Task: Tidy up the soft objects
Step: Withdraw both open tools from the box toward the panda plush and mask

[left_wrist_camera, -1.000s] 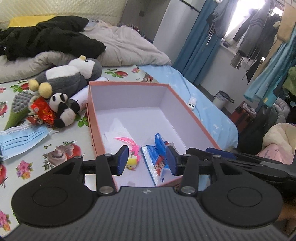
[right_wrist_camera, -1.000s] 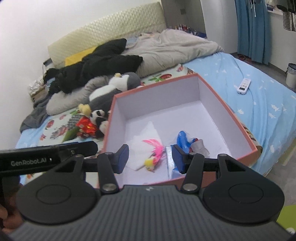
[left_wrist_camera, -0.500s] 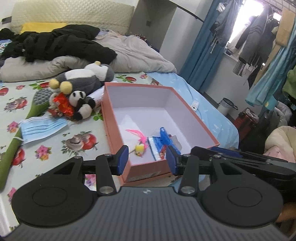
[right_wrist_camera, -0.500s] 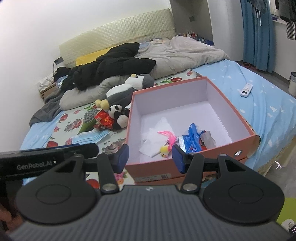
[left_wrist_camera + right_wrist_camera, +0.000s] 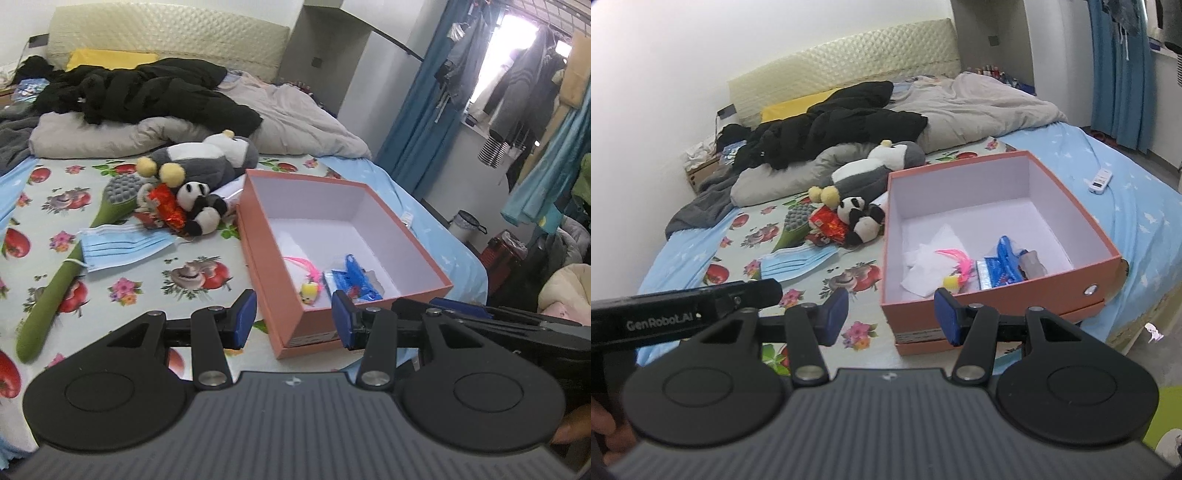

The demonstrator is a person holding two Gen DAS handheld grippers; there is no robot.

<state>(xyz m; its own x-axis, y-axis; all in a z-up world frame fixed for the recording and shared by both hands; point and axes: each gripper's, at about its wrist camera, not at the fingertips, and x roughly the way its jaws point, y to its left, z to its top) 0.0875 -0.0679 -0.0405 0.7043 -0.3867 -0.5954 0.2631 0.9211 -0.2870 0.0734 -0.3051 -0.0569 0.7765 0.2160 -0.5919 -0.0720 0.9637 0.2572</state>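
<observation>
An open salmon-pink box (image 5: 258,251) (image 5: 997,295) sits on the bed's near corner. It holds a yellow toy with pink feathers (image 5: 308,284) (image 5: 955,271), a blue packet (image 5: 352,277) (image 5: 1003,264) and white tissue (image 5: 927,264). Left of the box lie a small panda plush (image 5: 201,210) (image 5: 860,219), a big grey-and-white penguin plush (image 5: 207,158) (image 5: 875,166), a red foil packet (image 5: 168,205) (image 5: 829,223), a blue face mask (image 5: 122,247) (image 5: 798,262) and a green massage stick (image 5: 55,291). My left gripper (image 5: 293,321) and right gripper (image 5: 890,319) both hover open and empty, short of the box's near edge.
A black coat (image 5: 147,92) and a grey duvet (image 5: 295,122) are heaped at the head of the bed. A white remote (image 5: 1100,180) lies on the blue sheet right of the box. Hanging clothes (image 5: 517,92), a bin (image 5: 467,225) and bags crowd the floor on the right.
Both grippers have drawn back from over the box toward the bed's foot, so the box and the plush toys now look smaller and farther. Jaw width is unchanged.
</observation>
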